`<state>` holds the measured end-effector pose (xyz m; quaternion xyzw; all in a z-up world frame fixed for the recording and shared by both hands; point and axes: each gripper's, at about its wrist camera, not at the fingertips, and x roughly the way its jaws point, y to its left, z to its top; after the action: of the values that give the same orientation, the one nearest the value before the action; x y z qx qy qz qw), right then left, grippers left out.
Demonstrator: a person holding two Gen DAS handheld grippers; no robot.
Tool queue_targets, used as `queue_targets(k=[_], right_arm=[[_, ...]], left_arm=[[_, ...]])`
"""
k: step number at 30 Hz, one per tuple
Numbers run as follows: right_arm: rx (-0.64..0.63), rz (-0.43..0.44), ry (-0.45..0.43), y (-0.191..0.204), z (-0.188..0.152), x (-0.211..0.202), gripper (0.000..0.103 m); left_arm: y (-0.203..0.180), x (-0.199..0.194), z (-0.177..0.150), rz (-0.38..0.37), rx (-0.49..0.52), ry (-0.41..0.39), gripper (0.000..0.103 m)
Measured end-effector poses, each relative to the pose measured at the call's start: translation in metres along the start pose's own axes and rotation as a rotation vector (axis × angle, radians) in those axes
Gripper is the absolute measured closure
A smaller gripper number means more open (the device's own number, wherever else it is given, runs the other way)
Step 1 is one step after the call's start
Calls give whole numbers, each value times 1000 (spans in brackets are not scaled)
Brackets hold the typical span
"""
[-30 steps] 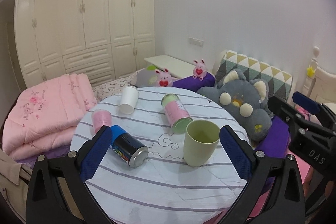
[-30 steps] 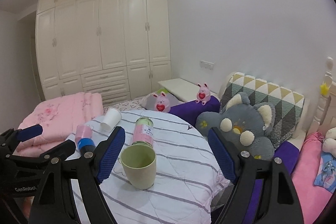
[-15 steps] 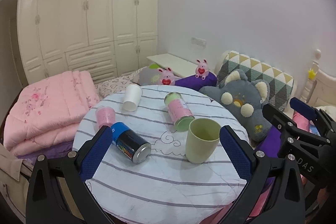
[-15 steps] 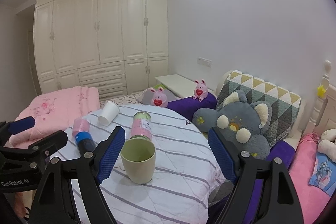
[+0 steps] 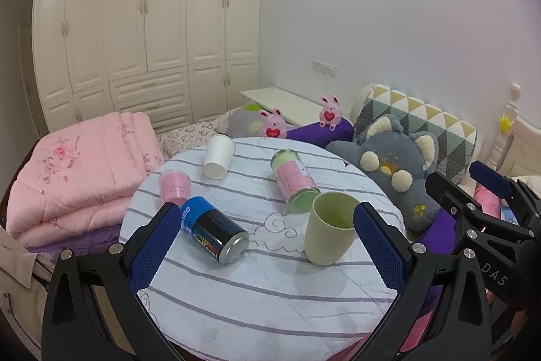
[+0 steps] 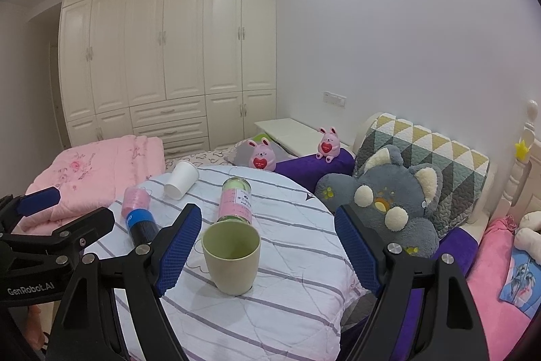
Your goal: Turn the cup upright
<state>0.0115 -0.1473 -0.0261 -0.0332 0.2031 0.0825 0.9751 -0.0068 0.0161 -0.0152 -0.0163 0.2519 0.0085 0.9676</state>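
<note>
both claws, left gripper (image 5: 262,241) and right gripper (image 6: 267,247), are held spread wide and empty. pale green plastic cup (image 6: 232,256) is seen upright on striped round table (image 6: 287,320); withdrawal is best made straight back, without brushing it.

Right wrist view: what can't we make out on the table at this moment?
- Blue-and-black can: far end and label hidden behind the left hand-held gripper and the right one's left finger.
- Pink translucent cup: partly behind the can; upright or tipped unclear.
- Pink-labelled clear bottle: label print too small.
- Striped round table: near edge cut off by the frame.
</note>
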Motion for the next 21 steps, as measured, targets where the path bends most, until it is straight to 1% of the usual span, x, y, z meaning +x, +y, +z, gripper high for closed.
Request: queue_targets(k=[4, 8, 12, 21], right_arm=[[2, 10, -23, 2, -1, -1, 21], [-7, -2, -47, 3, -2, -3, 21], [-12, -20, -74, 3, -1, -5, 21], [-15, -29, -87, 2, -1, -4, 21]], left_arm=[[-5, -4, 1, -2, 13, -58, 0], [-9, -6, 2, -4, 27, -91, 0], [-10, -5, 4, -22, 23, -105, 0], [-7, -2, 3, -37, 0, -110, 0]])
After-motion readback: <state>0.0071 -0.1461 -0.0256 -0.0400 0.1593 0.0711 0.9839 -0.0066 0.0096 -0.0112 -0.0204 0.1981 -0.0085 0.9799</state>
